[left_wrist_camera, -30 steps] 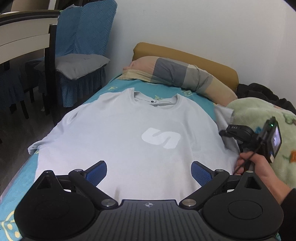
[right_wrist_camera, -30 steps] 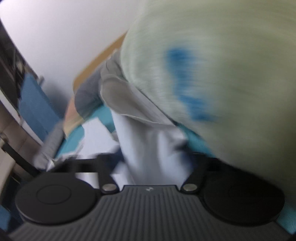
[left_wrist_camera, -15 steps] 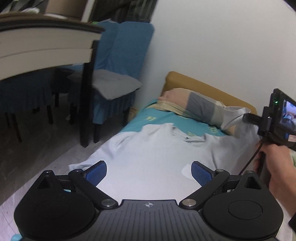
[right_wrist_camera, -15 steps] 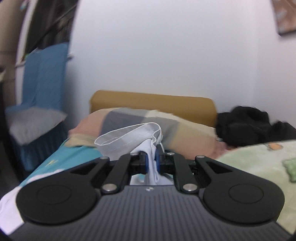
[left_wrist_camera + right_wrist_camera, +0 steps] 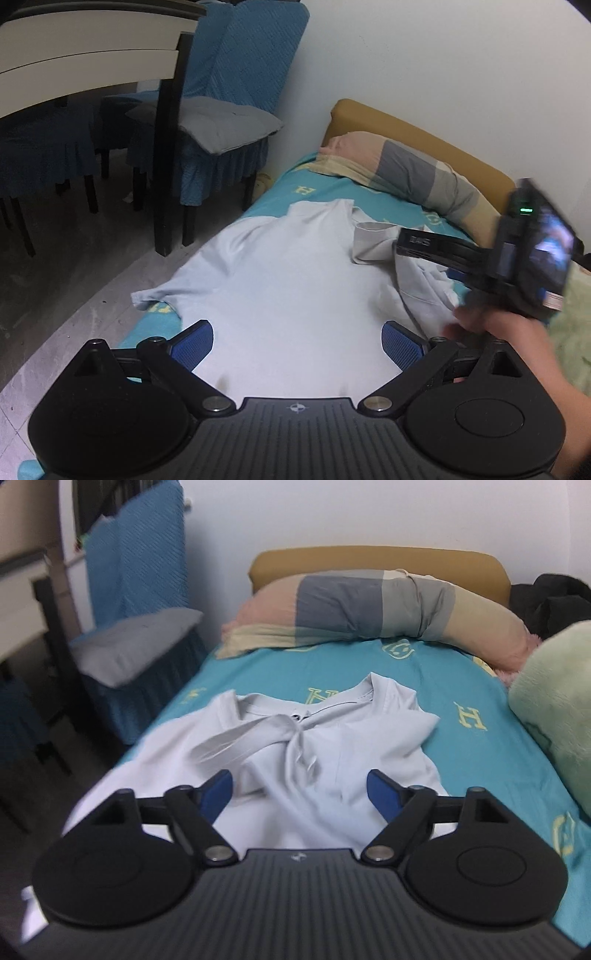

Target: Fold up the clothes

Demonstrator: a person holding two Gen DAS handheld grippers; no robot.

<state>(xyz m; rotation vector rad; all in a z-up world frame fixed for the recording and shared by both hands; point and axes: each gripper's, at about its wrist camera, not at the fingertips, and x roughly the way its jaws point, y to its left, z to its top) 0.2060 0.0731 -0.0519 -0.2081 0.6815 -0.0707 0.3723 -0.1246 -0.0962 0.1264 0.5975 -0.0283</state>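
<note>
A pale grey T-shirt [image 5: 280, 288] lies on the teal bed sheet [image 5: 314, 184], collar toward the pillow. Its right sleeve [image 5: 258, 738] is folded inward and lies crumpled over the chest. My left gripper [image 5: 297, 341] is open and empty above the shirt's lower part. My right gripper [image 5: 301, 790] is open and empty just above the folded sleeve; it also shows in the left wrist view [image 5: 410, 240], held in a hand at the right.
A striped pillow [image 5: 369, 605] and tan headboard [image 5: 376, 559] lie at the far end. A green blanket [image 5: 554, 709] and dark clothes [image 5: 550, 598] sit at the right. A blue-covered chair [image 5: 221, 110] and a table leg [image 5: 168, 147] stand left of the bed.
My right gripper carried the right sleeve inward over the shirt, then opened and let it drop on the chest. My left gripper stayed open, swinging toward the shirt's left side.
</note>
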